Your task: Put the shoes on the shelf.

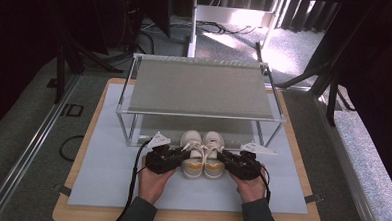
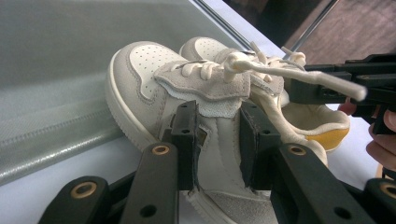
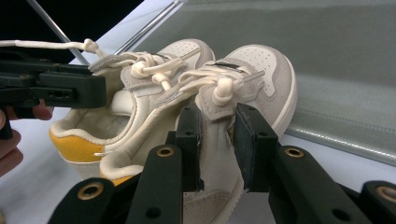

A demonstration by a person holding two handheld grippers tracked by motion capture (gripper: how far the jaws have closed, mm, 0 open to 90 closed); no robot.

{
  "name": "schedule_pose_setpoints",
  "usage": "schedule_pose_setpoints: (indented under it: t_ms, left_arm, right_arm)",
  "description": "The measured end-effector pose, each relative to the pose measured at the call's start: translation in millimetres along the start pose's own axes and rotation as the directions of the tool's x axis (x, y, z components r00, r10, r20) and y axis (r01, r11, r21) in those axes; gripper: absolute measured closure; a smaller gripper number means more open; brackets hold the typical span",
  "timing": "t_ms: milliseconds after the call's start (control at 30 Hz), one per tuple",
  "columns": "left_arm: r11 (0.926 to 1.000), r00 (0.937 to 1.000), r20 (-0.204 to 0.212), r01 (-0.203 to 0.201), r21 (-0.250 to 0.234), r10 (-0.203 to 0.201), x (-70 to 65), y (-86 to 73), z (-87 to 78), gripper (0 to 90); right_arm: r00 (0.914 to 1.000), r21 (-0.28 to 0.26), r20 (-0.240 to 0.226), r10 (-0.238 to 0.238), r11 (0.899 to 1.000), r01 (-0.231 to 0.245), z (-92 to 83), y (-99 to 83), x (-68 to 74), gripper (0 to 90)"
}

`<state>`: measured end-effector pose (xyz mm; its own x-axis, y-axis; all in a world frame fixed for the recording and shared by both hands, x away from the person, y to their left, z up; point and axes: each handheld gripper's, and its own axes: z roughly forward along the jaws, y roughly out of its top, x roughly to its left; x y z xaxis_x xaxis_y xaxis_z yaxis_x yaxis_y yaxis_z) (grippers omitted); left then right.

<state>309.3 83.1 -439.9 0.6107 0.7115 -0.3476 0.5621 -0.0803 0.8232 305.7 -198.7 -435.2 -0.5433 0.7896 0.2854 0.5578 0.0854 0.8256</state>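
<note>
Two small cream sneakers with yellow heels stand side by side on the white mat, toes toward the rack. My left gripper (image 1: 181, 156) (image 2: 219, 144) is shut on the outer side wall of the left shoe (image 1: 192, 155) (image 2: 144, 74). Its pads (image 2: 187, 140) pinch the upper below the laces. My right gripper (image 1: 225, 160) (image 3: 219, 149) is shut the same way on the right shoe (image 1: 213, 156) (image 3: 264, 65). In each gripper view the other shoe stands behind the gripped one, with the other gripper beyond it. Loose laces lie over both tongues.
A two-level metal shoe rack (image 1: 200, 85) with grey mesh shelves stands just beyond the shoes, its lower shelf (image 1: 193, 125) right at their toes. The white mat (image 1: 106, 171) lies on a wooden board. Dark stands and cables sit on the floor around it.
</note>
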Motion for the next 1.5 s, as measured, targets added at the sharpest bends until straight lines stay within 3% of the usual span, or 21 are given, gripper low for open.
schedule_pose_setpoints:
  t_ms: [267,900,1033,1100,1500]
  left_arm:
    - [1.0000,0.9998,-0.018,0.006,0.001,-0.006,4.2,3.2,9.4,70.3]
    - [0.9970,0.9980,-0.039,0.047,-0.062,-0.049,23.1,12.7,31.4,70.3]
    - [0.9942,0.9972,-0.036,0.062,-0.088,-0.065,26.6,12.9,33.9,70.3]
    - [0.9887,0.9948,-0.032,0.092,-0.118,-0.097,30.4,13.4,37.4,70.3]
    - [0.9768,0.9892,-0.057,0.123,-0.175,-0.135,40.4,16.0,51.1,70.3]
  right_arm:
    - [0.9999,-0.004,0.012,0.005,1.000,-0.005,7.0,3.8,-6.8,72.6]
    - [0.9987,-0.038,0.022,0.047,0.998,-0.046,29.9,12.1,-25.9,72.6]
    - [0.9980,-0.052,0.019,0.060,0.997,-0.059,33.2,14.4,-29.0,72.6]
    - [0.9977,-0.061,0.021,0.065,0.996,-0.063,36.6,17.4,-31.1,72.6]
    - [0.9937,-0.082,0.022,0.110,0.991,-0.108,51.9,22.1,-40.5,72.6]
